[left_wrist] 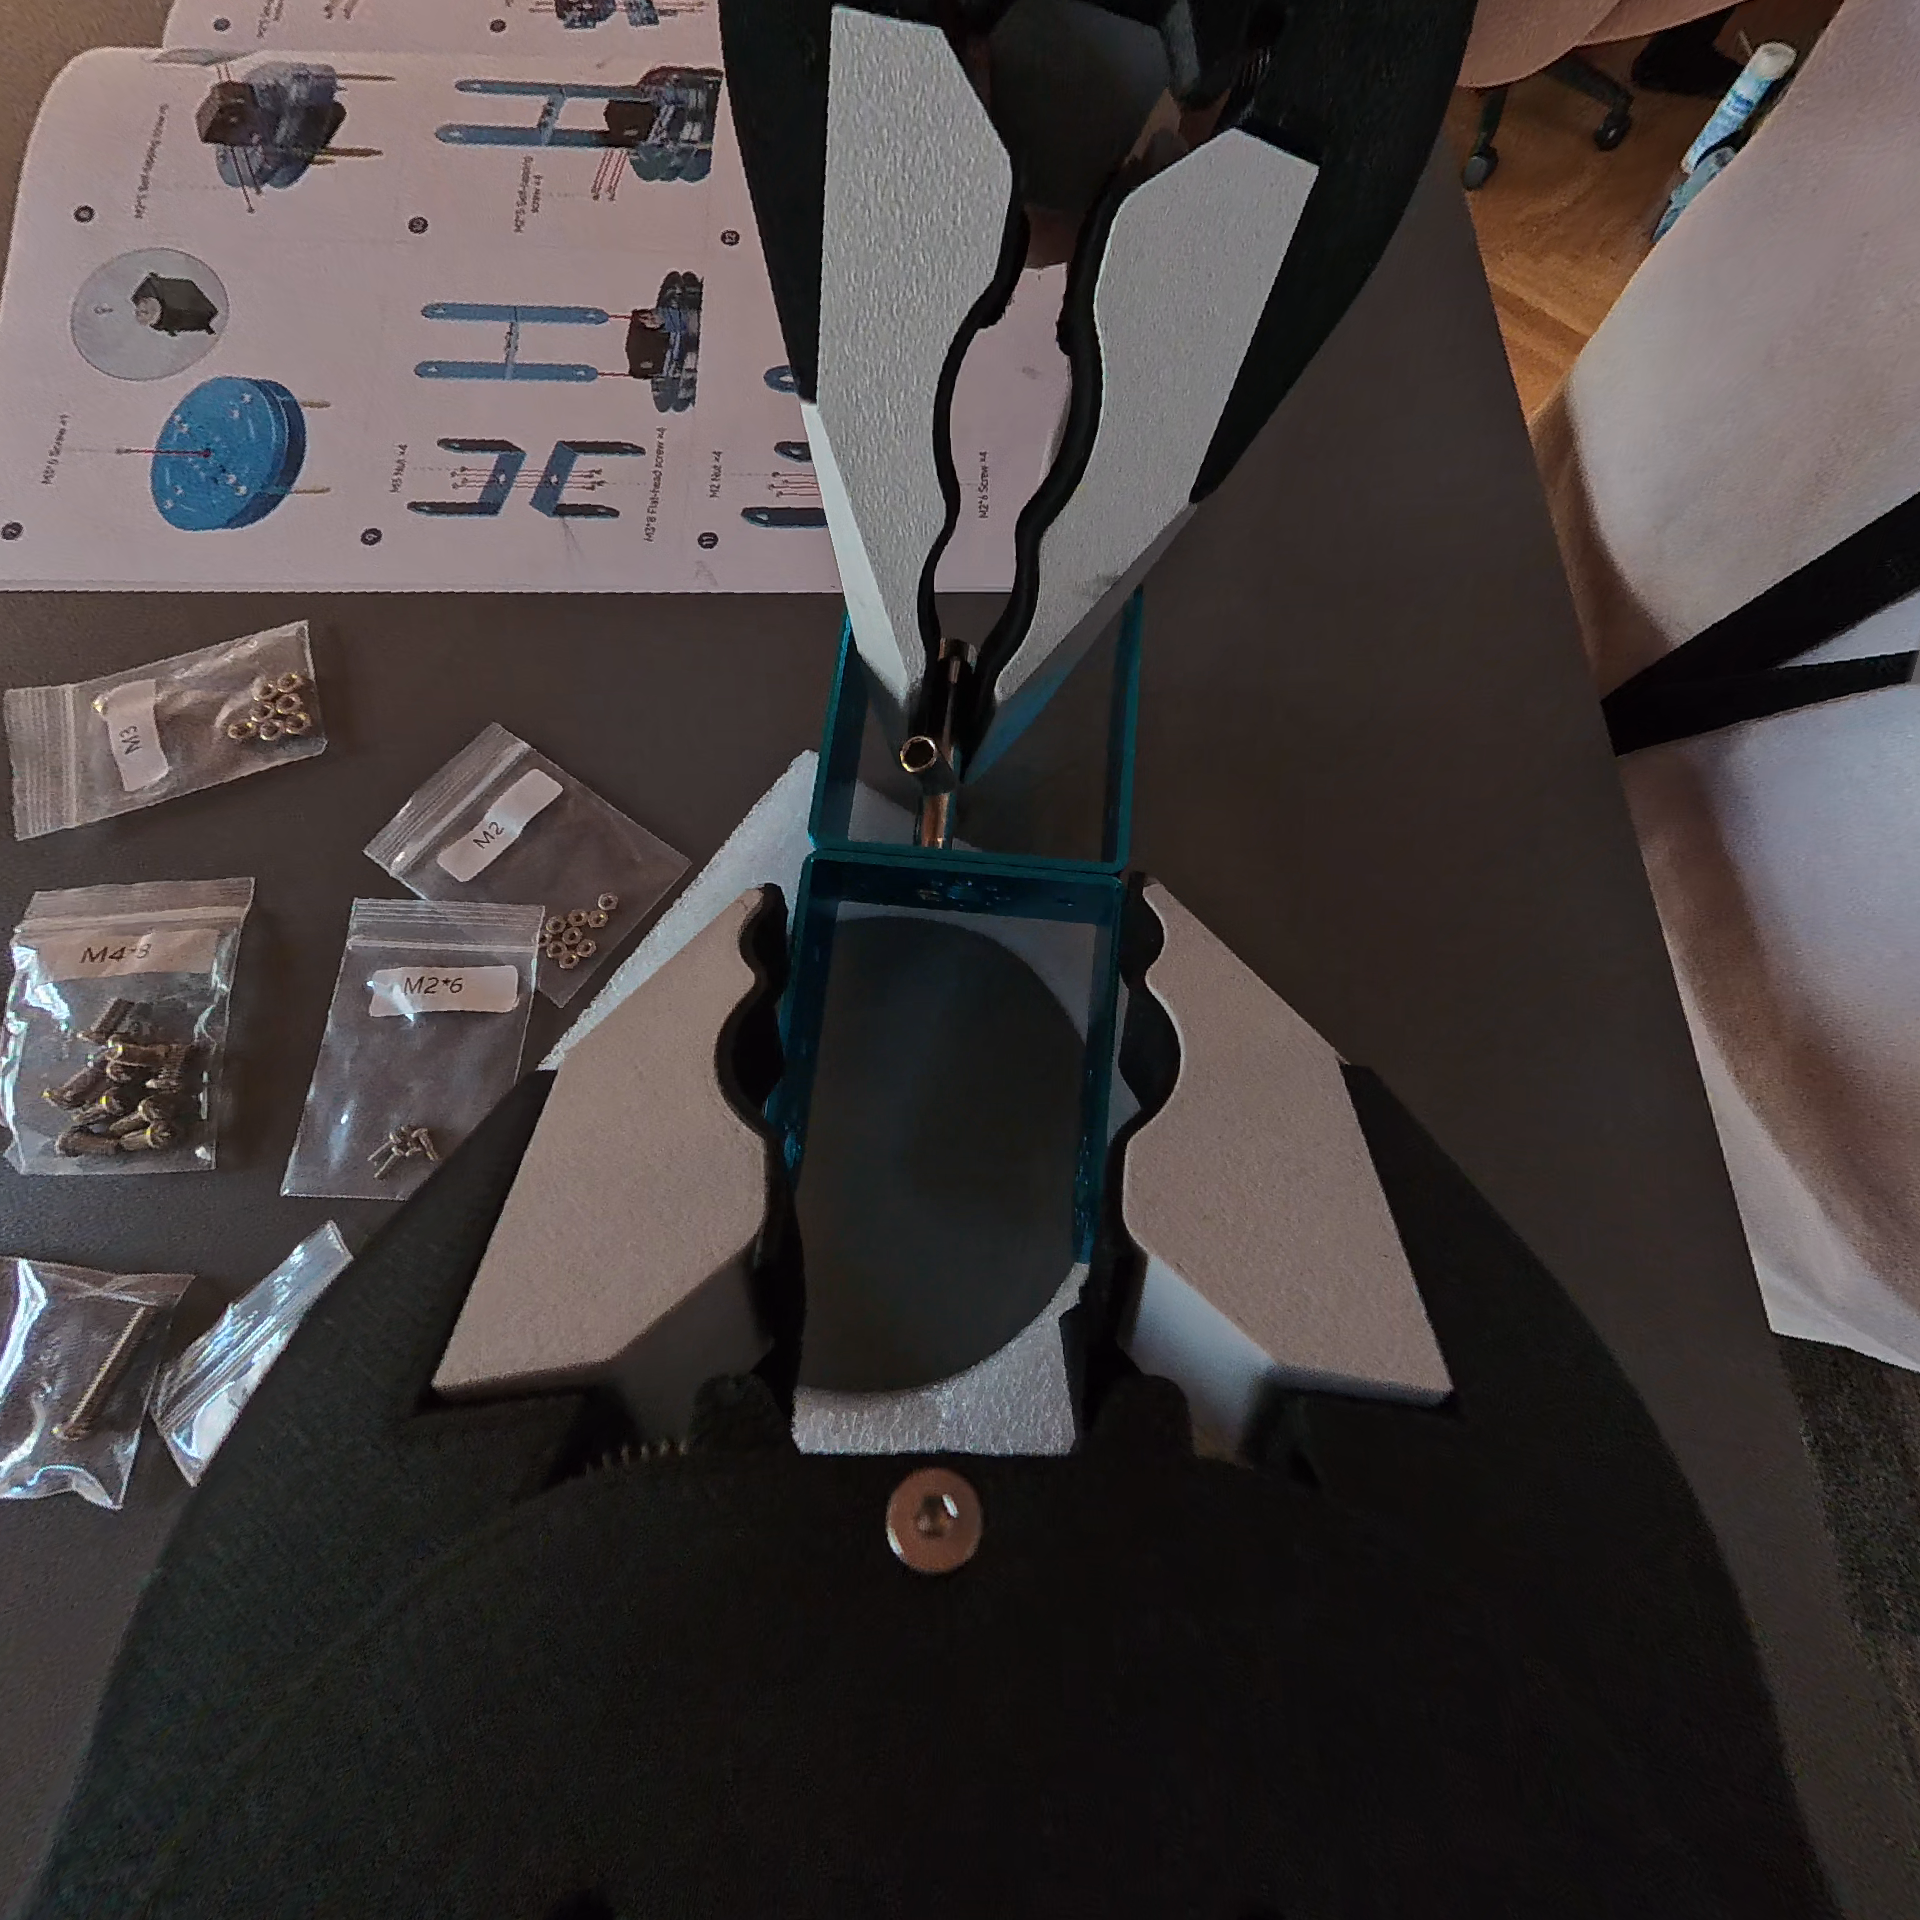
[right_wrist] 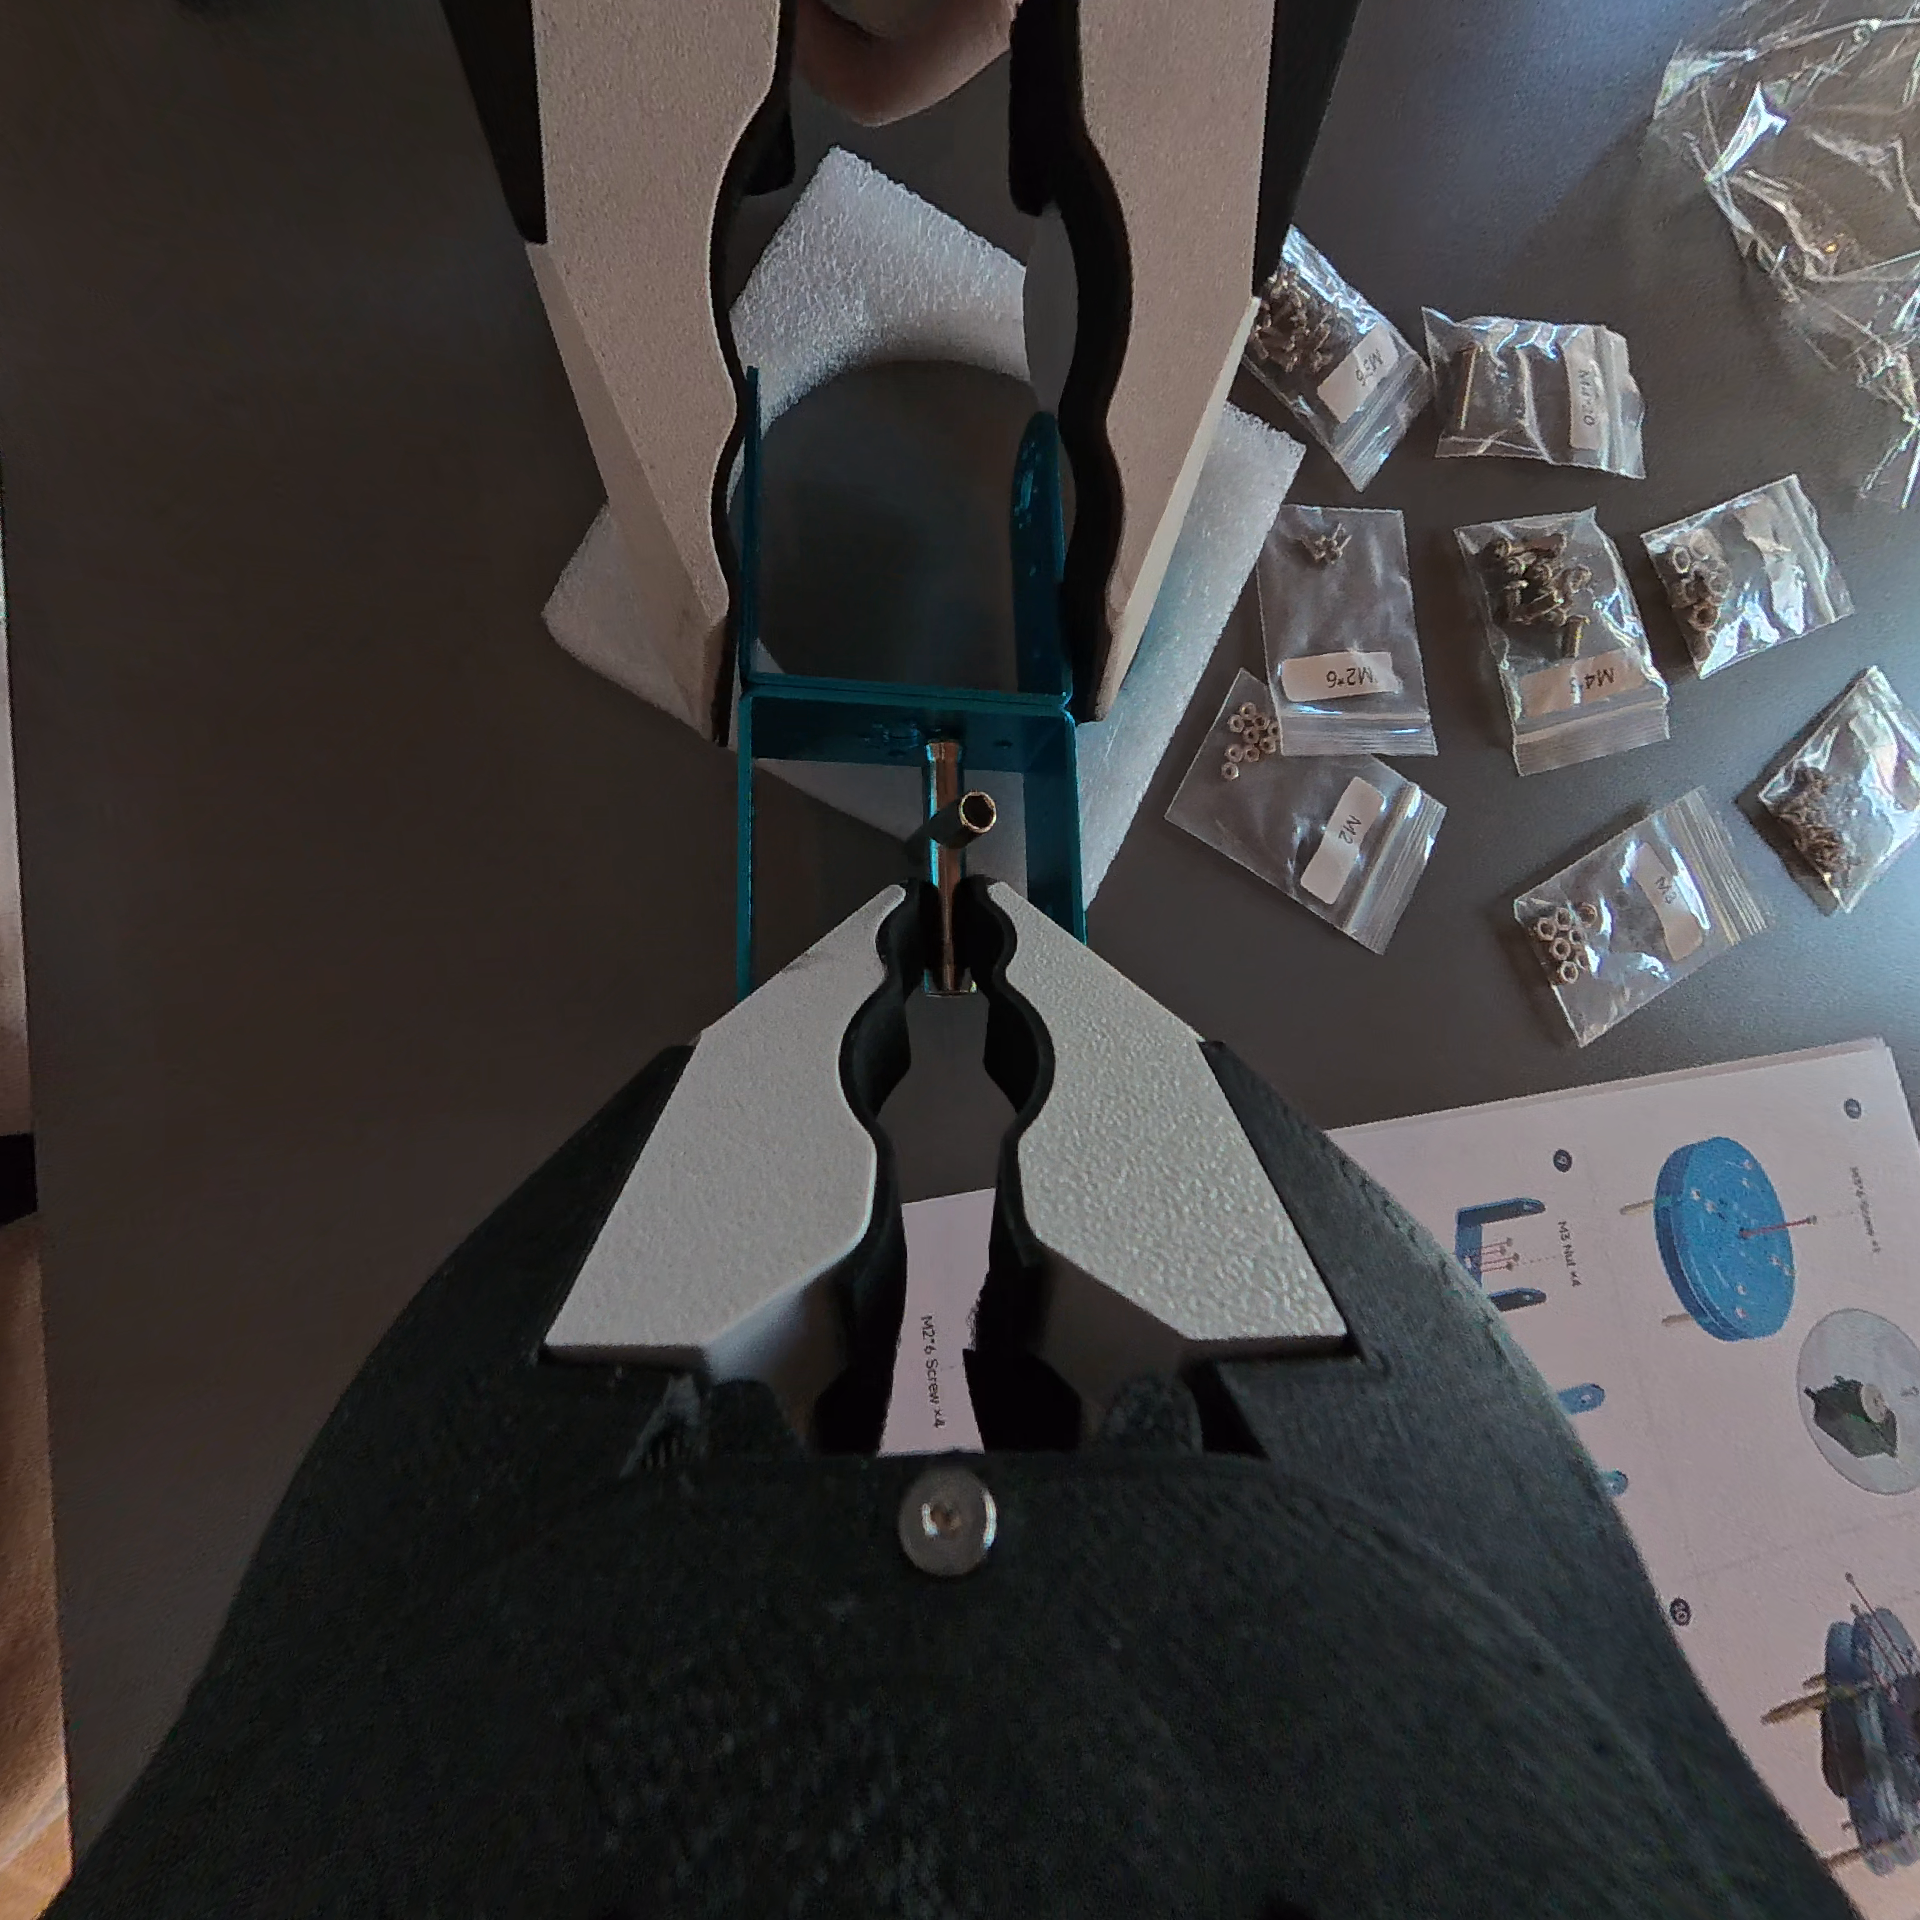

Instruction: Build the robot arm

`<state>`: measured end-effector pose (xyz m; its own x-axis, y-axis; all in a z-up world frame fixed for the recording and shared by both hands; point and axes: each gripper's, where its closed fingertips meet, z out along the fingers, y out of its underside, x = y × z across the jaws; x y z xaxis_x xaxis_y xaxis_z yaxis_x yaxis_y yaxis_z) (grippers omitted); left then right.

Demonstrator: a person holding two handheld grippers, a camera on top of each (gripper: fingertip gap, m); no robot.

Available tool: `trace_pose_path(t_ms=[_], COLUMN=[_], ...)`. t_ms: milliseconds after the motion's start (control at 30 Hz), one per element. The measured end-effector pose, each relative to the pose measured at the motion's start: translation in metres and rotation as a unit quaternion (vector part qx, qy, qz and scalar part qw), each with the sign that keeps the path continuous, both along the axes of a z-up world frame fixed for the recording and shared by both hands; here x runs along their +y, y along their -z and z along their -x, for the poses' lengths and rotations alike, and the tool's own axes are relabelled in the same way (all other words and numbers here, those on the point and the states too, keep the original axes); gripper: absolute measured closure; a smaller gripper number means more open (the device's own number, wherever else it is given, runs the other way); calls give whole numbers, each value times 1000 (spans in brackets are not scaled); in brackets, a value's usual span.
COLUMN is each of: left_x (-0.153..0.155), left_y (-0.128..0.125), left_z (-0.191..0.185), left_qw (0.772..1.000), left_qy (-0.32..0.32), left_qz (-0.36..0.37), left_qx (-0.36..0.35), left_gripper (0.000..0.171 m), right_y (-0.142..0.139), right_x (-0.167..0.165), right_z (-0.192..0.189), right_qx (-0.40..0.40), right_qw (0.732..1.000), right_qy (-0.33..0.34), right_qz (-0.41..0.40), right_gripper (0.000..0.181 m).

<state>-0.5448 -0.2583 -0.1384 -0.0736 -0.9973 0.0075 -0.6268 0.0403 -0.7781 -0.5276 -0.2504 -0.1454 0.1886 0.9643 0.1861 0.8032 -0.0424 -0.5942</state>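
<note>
Dim, sharp (wide-angle warped edges)

The bench [left_wrist: 1351, 727] is looked down upon steeply from close by in both views. In the left wrist view the left hand-held gripper [left_wrist: 951, 997] fills the lower part, and the right hand-held gripper [left_wrist: 940, 717] is faced from the opposite side. The right wrist view is turned the other way. The same middle part is shared: the blue bracket [left_wrist: 1101, 1039], the white foam [right_wrist: 883, 270], the small bags [right_wrist: 1340, 623] and the printed sheet [left_wrist: 312, 312].
</note>
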Motion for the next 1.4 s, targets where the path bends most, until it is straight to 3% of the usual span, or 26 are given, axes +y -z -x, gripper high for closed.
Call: trace_pose_path(t_ms=[133,500,700,933,1000,1233,1400], left_x=[0,-1,-1,-1,-1,-3,-8], left_y=[0,0,0,0,0,0,1], left_z=[0,-1,0,1,1,1,-2], left_qw=[1000,1000,1000,1000,1000,1000,999], left_qy=[-2,-10,-10,-7,-7,-1,7], left_qz=[2,7,3,16,19,20,42], left_qx=[-1,8,-1,-11,-10,-9,-16], left_gripper=[108,107,107,107,107,107,106], right_y=[0,-5,1,0,-1,-8,2], right_x=[0,5,-1,-2,-1,2,5], right_z=[0,0,3,5,5,6,5], right_qx=[-2,-26,44,84,78,22,2], right_qw=[1000,990,999,995,996,985,986], right_qy=[5,-26,20,28,17,-44,-38], right_qz=[-3,-133,2,50,27,-165,-161], right_gripper=[174,174,174,174,174,174,174])
